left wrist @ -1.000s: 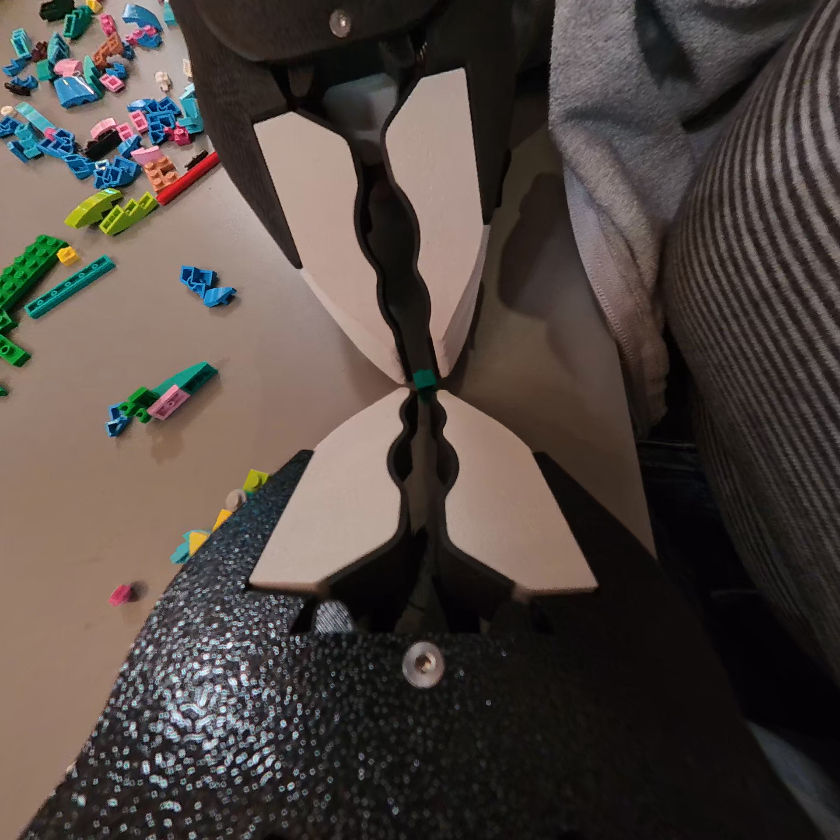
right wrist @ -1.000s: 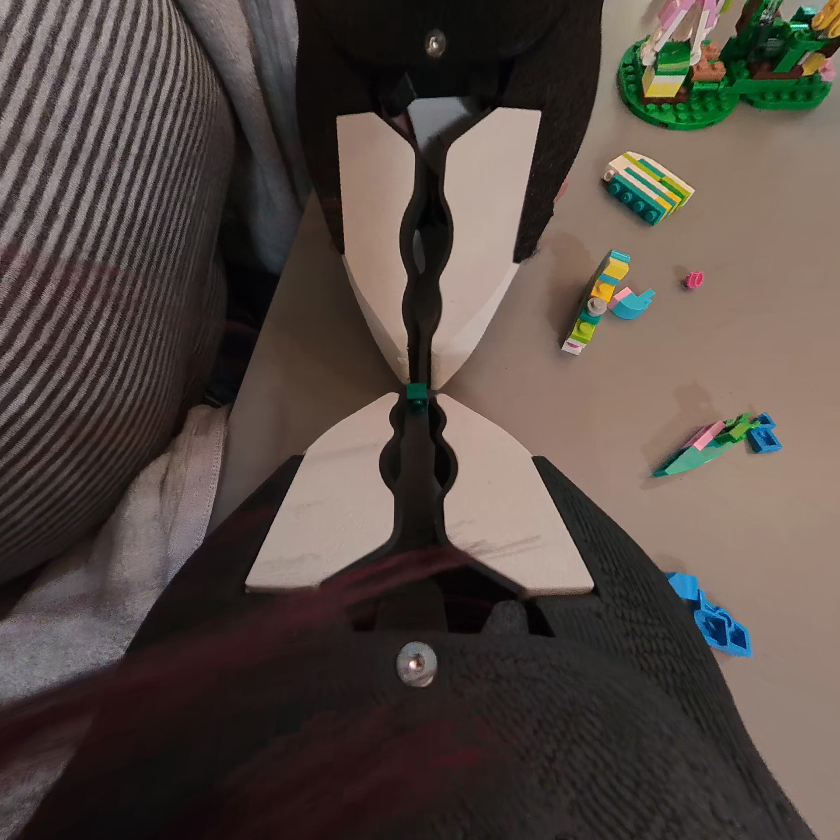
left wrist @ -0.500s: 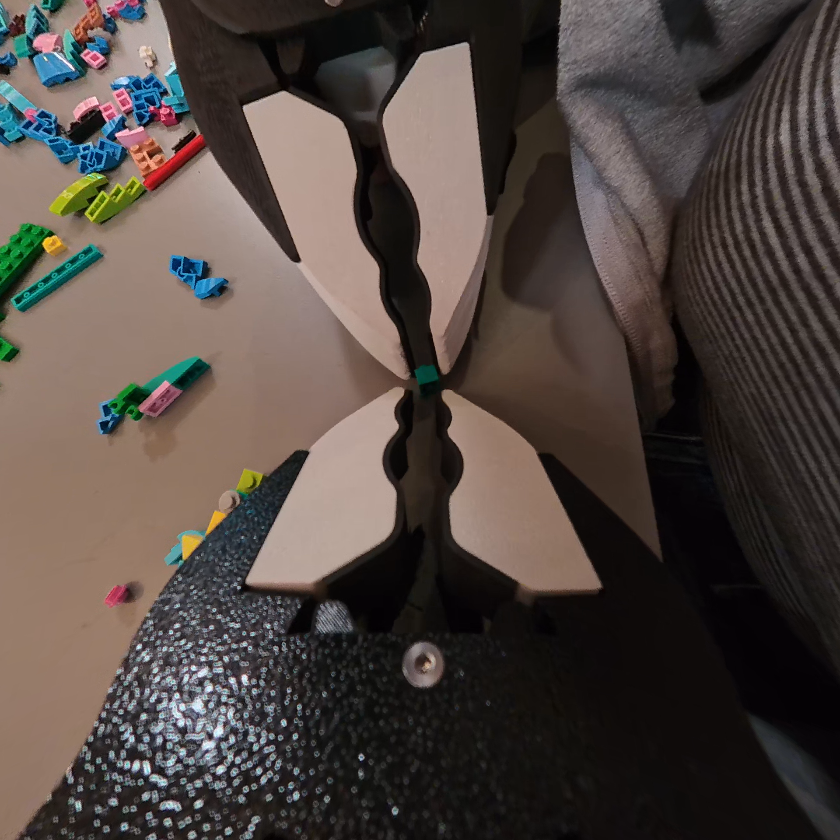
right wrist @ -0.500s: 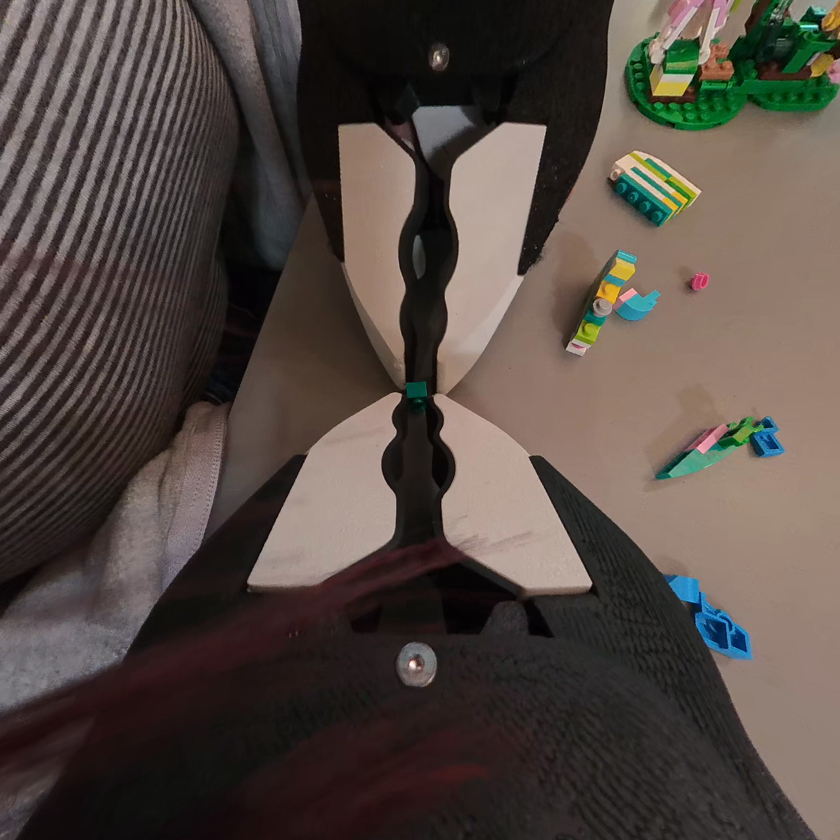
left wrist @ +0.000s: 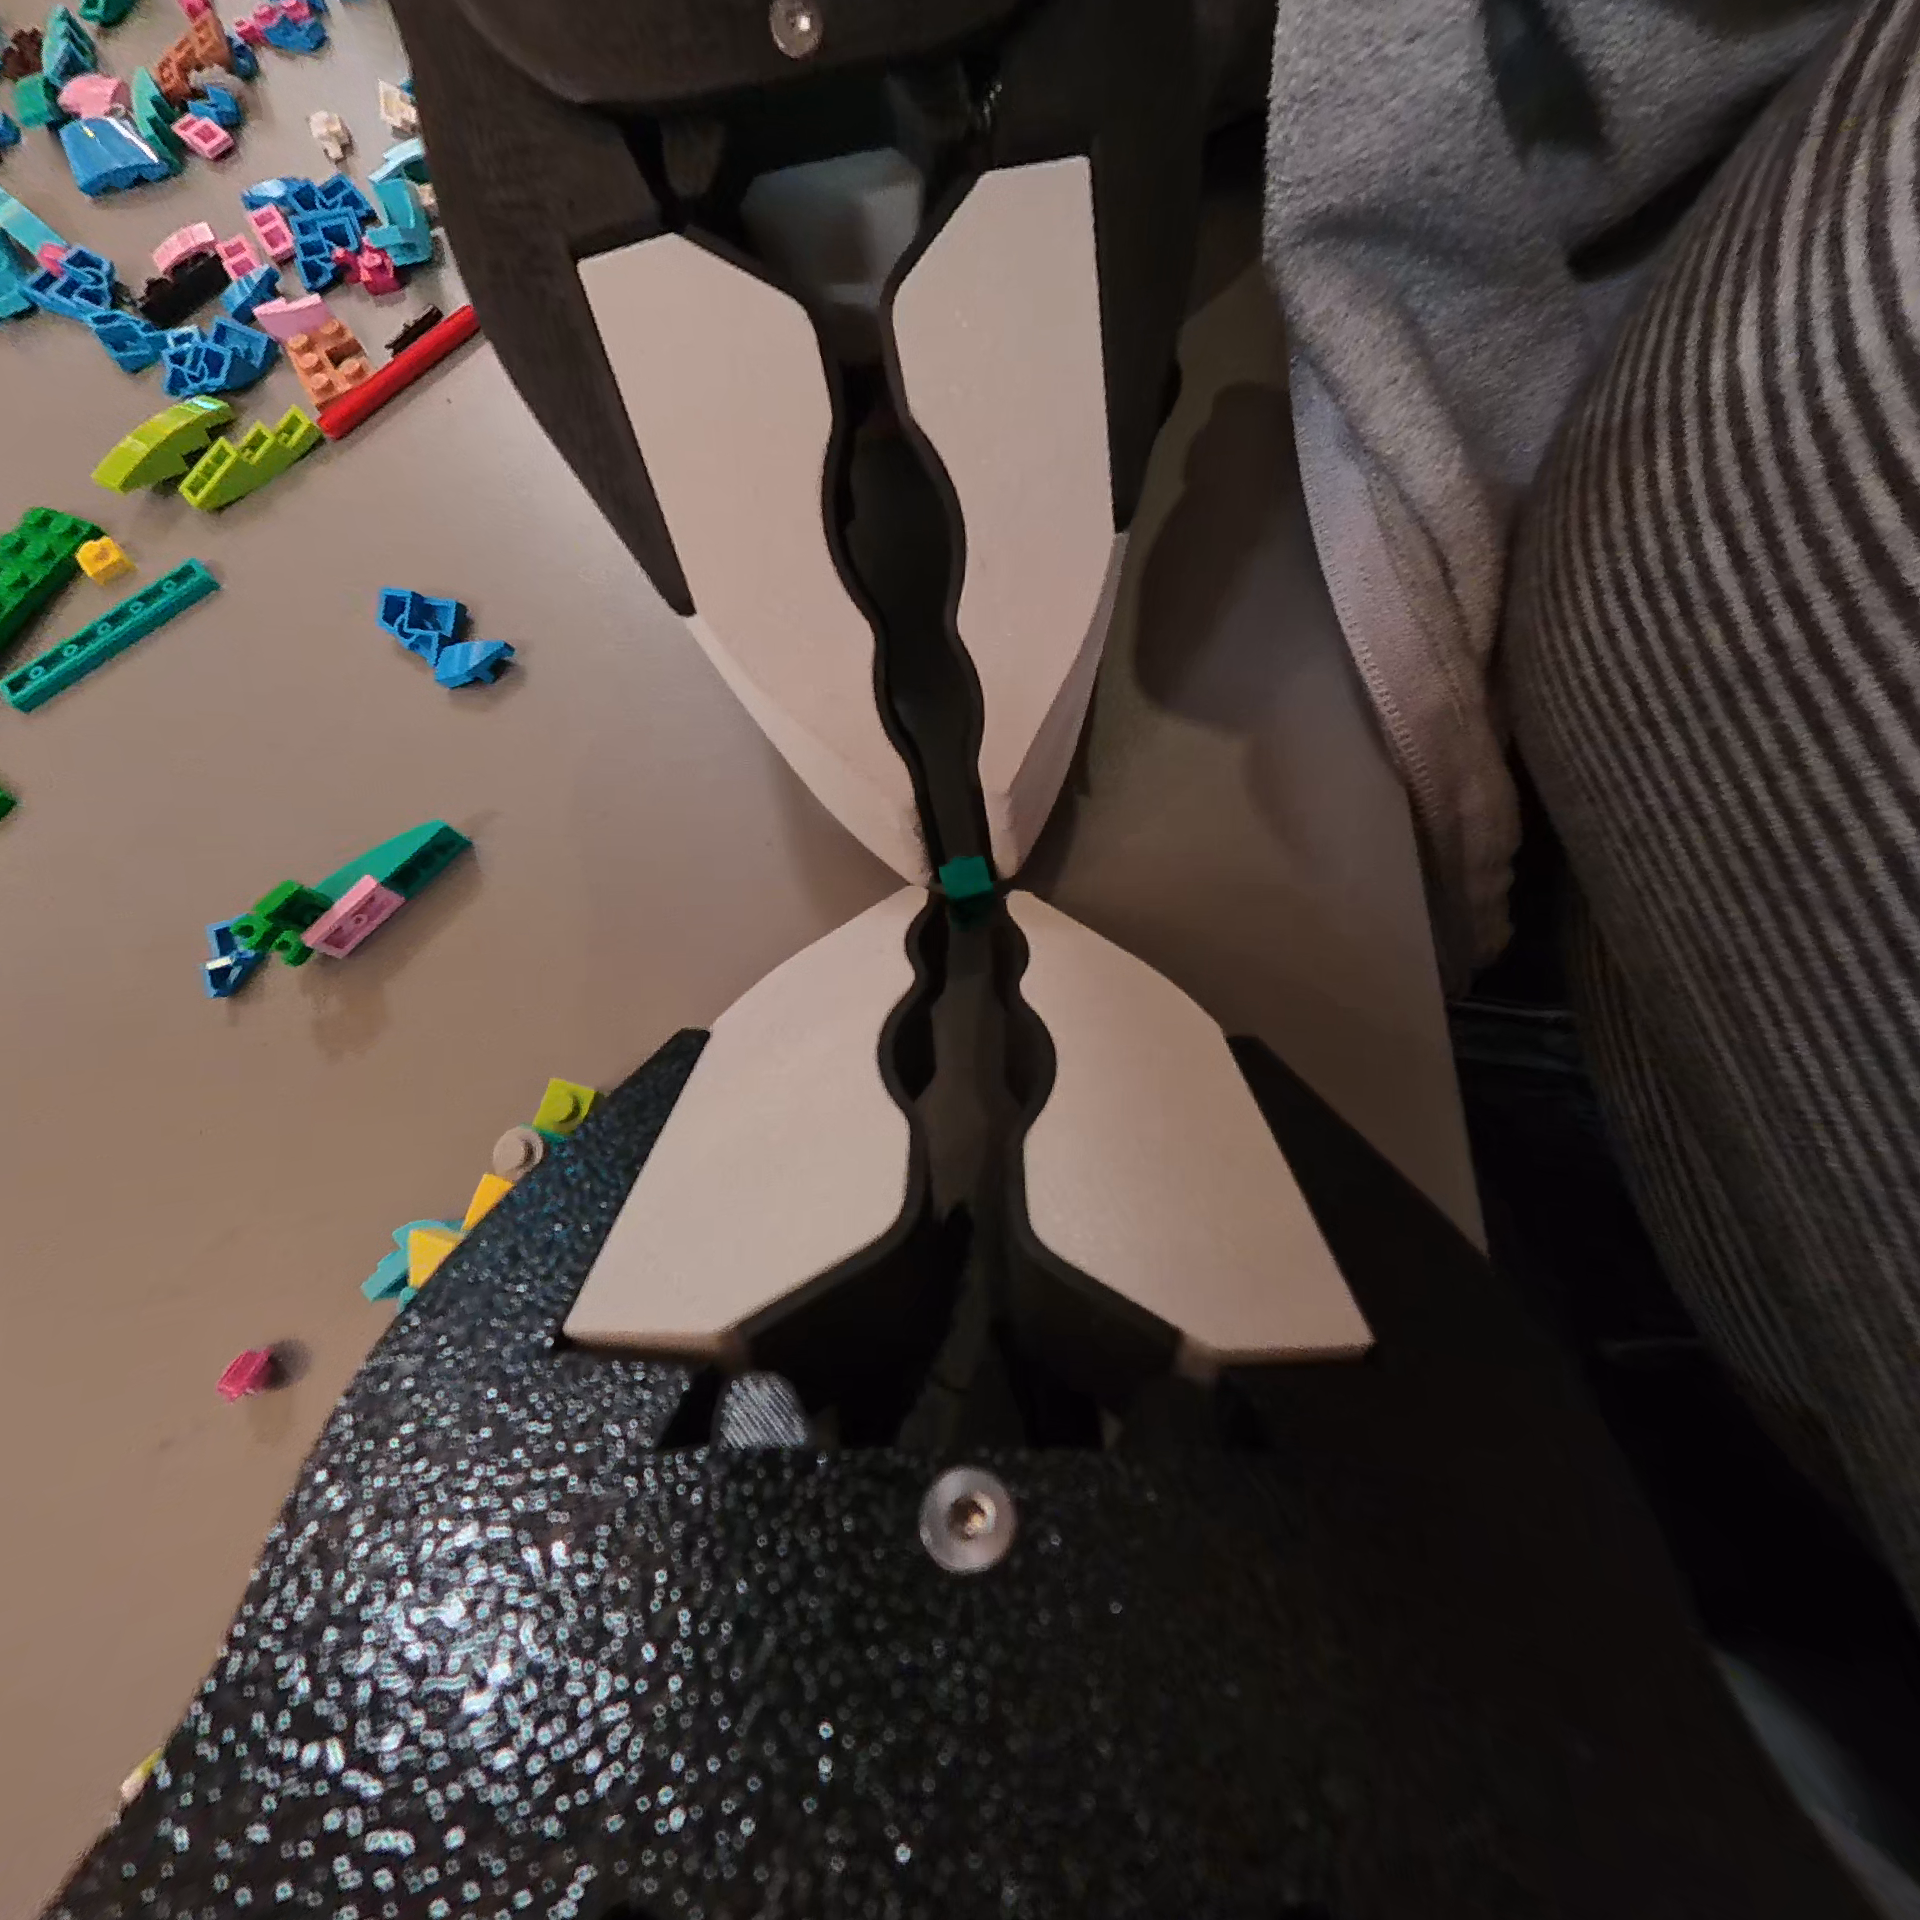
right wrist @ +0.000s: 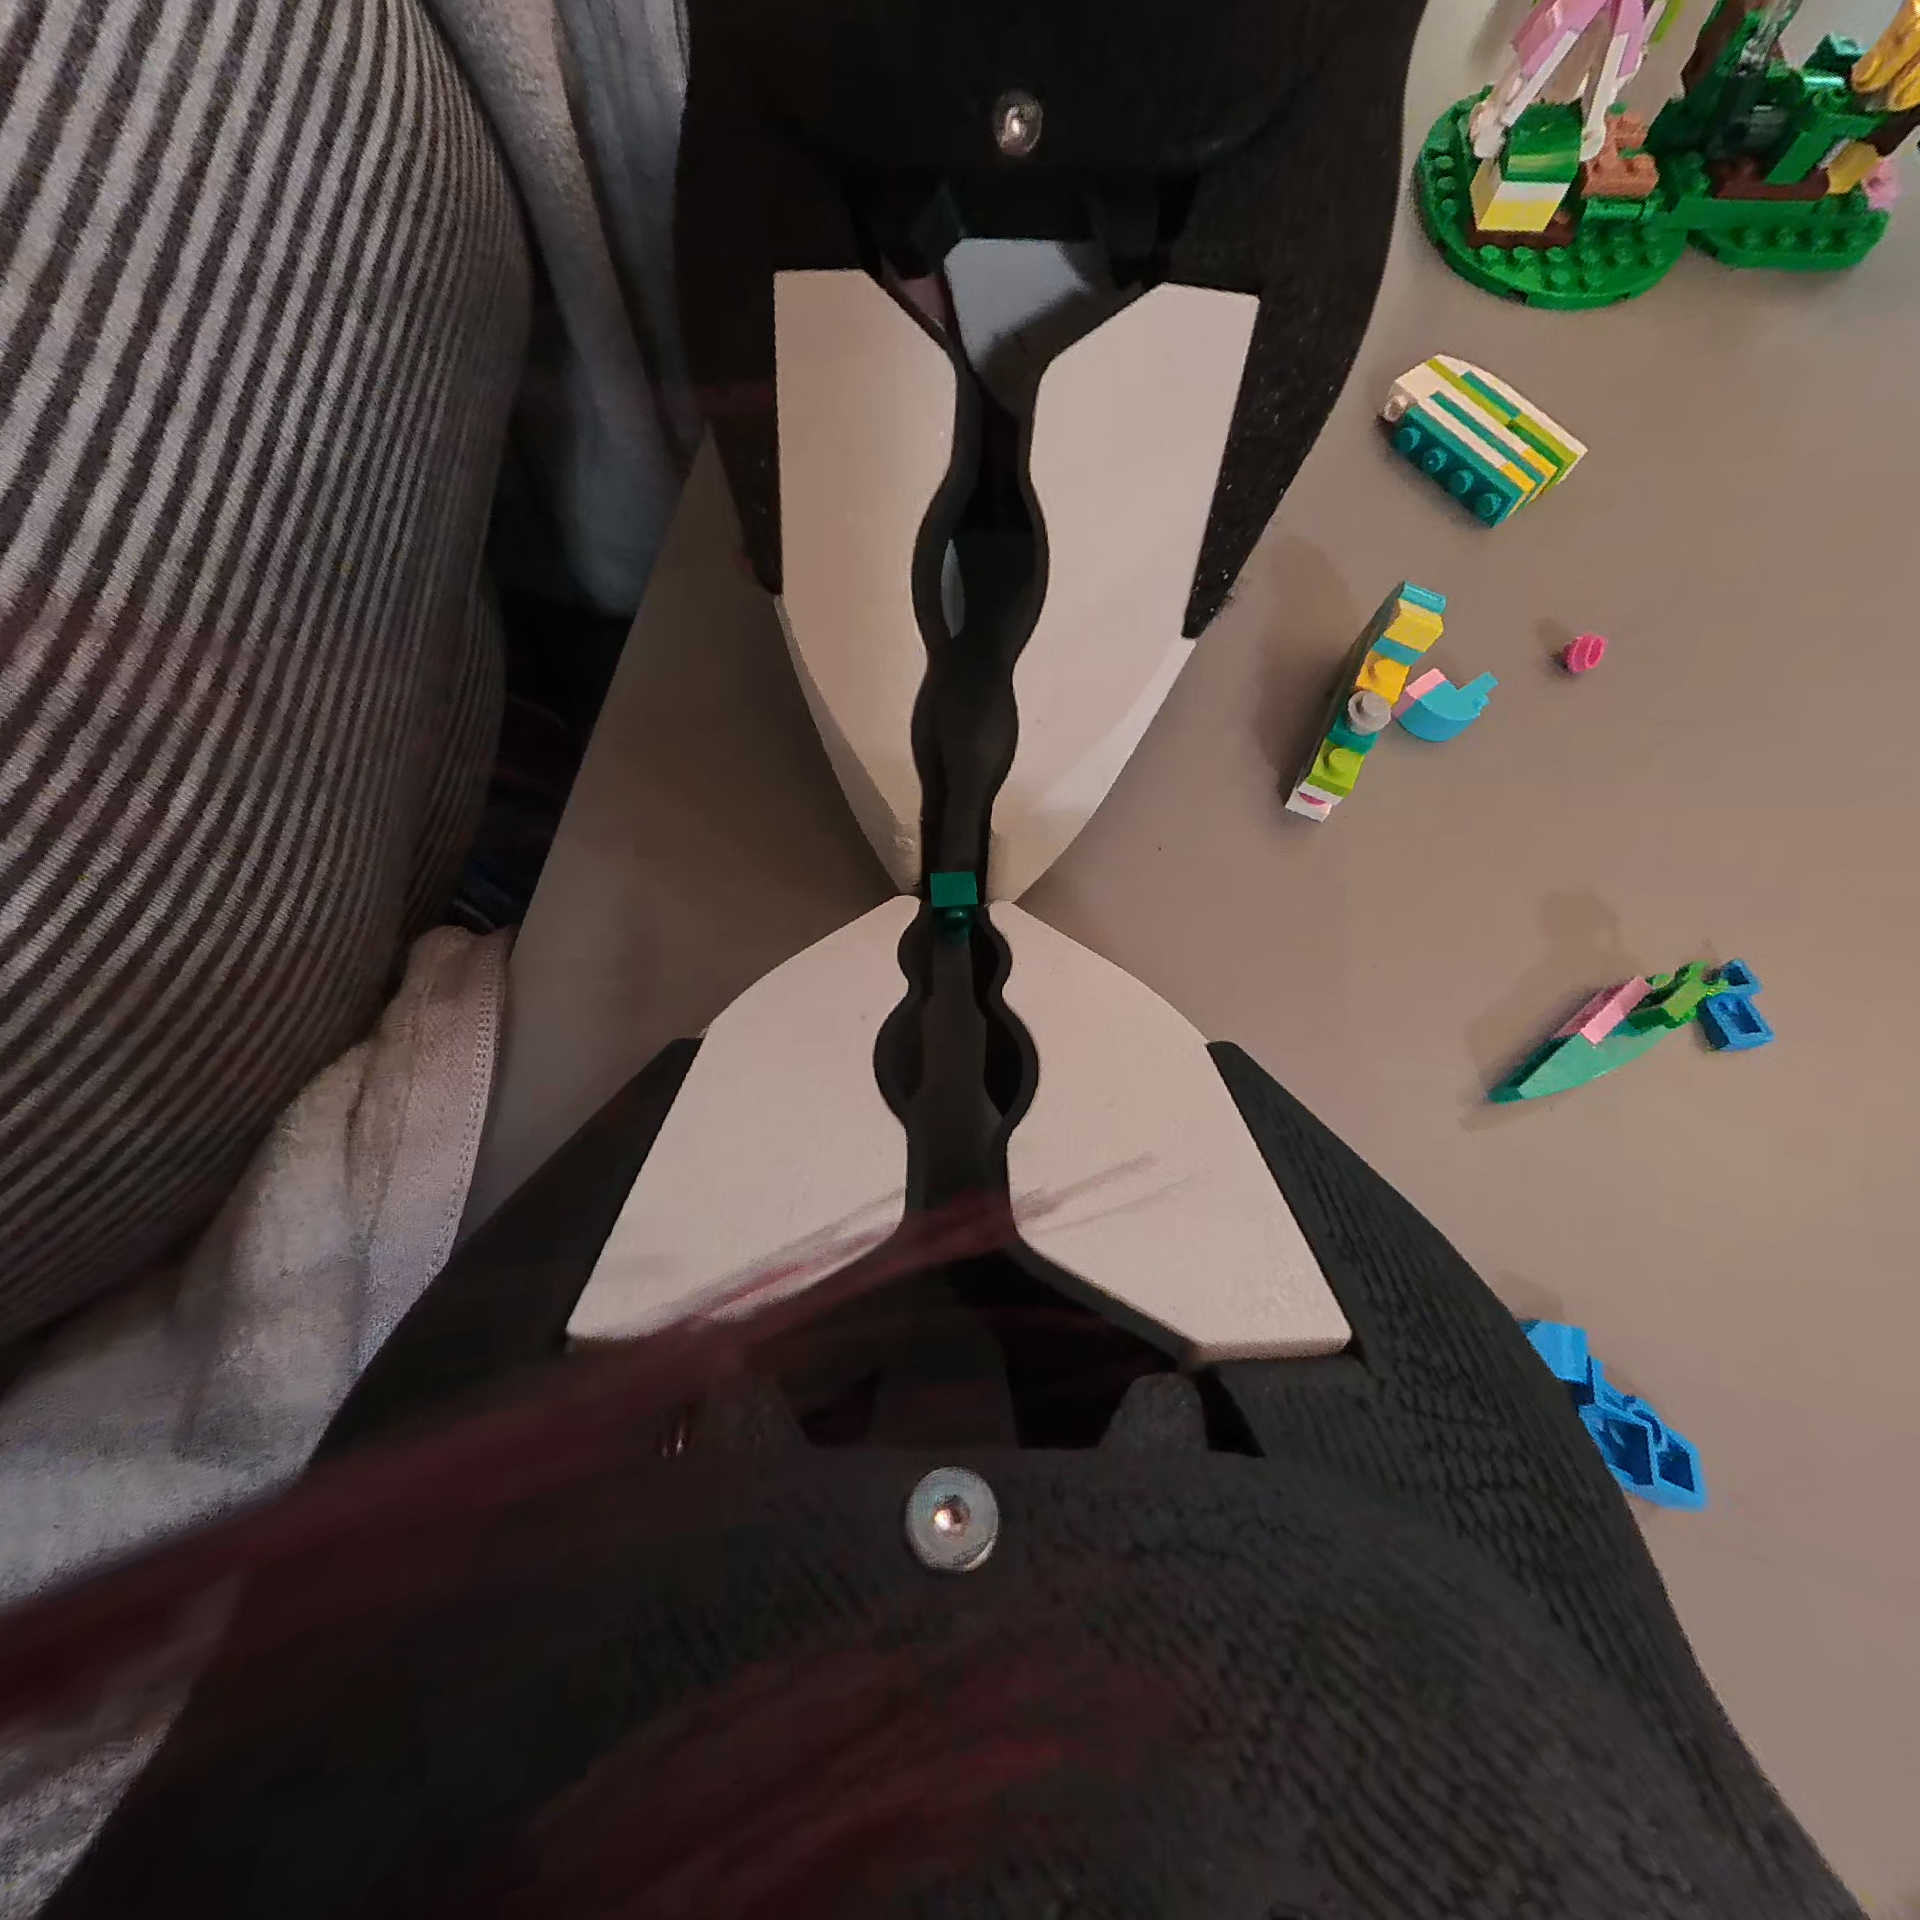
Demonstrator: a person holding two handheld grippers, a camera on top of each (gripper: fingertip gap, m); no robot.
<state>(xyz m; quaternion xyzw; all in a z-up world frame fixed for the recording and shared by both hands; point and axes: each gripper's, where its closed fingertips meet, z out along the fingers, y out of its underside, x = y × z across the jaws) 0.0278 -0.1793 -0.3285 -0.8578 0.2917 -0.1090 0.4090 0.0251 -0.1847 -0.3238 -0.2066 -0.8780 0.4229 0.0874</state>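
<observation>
The left claw [left wrist: 966,914] and the right claw [right wrist: 951,920] meet tip to tip above the near edge of the table [left wrist: 623,790], both narrowed to a slit around a small green brick [left wrist: 961,876] lodged right where the four fingertips come together. Each claw looks clenched on it from its own end, though I cannot tell whether this is one piece or two tiny pieces mated. With so small a thing shared between two grips, the sound way to handle it seems to be keeping both claws on one straight line, with steady, even squeeze and no twist, since any sideways lean could pop the brick out over the table edge toward the person's striped garment [left wrist: 1714,727]. The loose bricks [left wrist: 208,260] lie well apart to one side, and a half-built green model [right wrist: 1662,156] stands far off on the other, so nothing crowds the tips.
</observation>
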